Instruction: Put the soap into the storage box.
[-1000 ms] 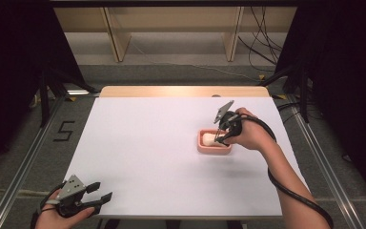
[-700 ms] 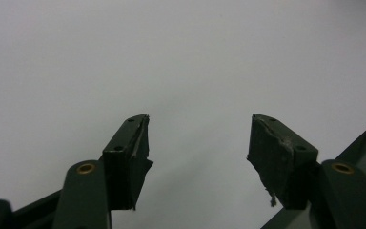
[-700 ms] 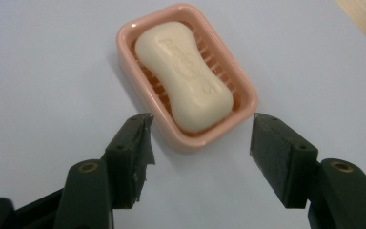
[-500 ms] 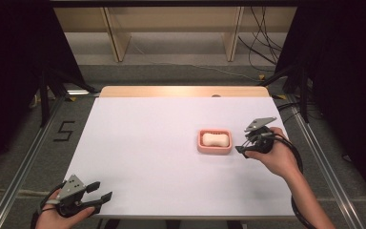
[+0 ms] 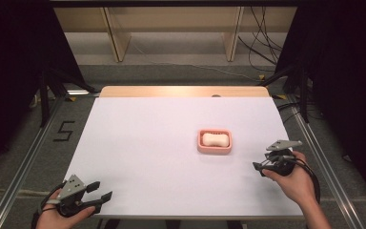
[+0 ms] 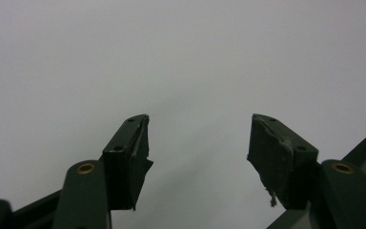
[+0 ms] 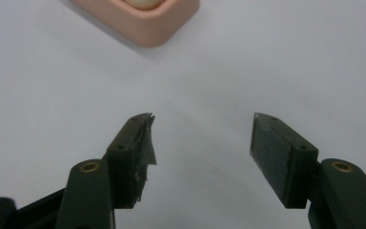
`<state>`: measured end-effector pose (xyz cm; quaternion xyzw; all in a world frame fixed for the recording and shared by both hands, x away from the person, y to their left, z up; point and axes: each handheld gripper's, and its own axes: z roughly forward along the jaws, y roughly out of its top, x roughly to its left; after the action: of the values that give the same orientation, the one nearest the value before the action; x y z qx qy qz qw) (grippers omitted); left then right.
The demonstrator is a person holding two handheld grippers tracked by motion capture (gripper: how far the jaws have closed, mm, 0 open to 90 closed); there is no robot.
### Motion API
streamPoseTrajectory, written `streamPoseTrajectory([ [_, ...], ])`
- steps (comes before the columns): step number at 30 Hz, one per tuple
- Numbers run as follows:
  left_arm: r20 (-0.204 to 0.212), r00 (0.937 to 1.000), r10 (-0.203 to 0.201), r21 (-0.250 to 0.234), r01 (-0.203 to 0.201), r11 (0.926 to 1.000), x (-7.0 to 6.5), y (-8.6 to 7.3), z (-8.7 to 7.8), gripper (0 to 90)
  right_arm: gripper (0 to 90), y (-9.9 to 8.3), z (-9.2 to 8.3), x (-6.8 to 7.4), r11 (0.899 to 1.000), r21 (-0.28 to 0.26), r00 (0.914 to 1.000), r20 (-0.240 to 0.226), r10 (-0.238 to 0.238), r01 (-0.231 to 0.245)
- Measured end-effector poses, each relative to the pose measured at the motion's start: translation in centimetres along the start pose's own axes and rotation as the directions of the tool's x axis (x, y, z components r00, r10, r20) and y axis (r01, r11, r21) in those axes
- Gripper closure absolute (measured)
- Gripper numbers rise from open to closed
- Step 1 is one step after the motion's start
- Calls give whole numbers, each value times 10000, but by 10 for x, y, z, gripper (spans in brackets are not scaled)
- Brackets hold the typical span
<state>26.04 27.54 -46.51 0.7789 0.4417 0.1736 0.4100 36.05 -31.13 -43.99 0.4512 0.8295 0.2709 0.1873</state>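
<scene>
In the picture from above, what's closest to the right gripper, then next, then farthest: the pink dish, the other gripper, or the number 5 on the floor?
1. Pink dish, just up-left of the right gripper.
2. Left gripper, at the table's near-left corner.
3. Number 5, on the floor past the left edge.

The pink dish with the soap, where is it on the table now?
In the high view the pink dish sits right of the table's centre, with the soap inside, up-left of the right hand-held gripper.
</scene>
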Motion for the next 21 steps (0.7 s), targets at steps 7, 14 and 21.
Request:
streamPoseTrajectory([
  [7, -2, 9999, -116, -35, 116, 9999, -1, 0, 0, 386, 415, -25, 4, 4, 9969, -232, 9970, 186, 750, -746],
  [14, 48, 9999, 156, -83, -156, 9998, -1, 1, -1, 386, 414, -32, 4, 3, 9962, -753, 9944, 925, 506, -437],
  [21, 66, 9999, 155, -95, -155, 9998, -2, 1, -1, 386, 412, -34, 7, 8, 9965, -524, 9910, 1141, 703, -646],
])
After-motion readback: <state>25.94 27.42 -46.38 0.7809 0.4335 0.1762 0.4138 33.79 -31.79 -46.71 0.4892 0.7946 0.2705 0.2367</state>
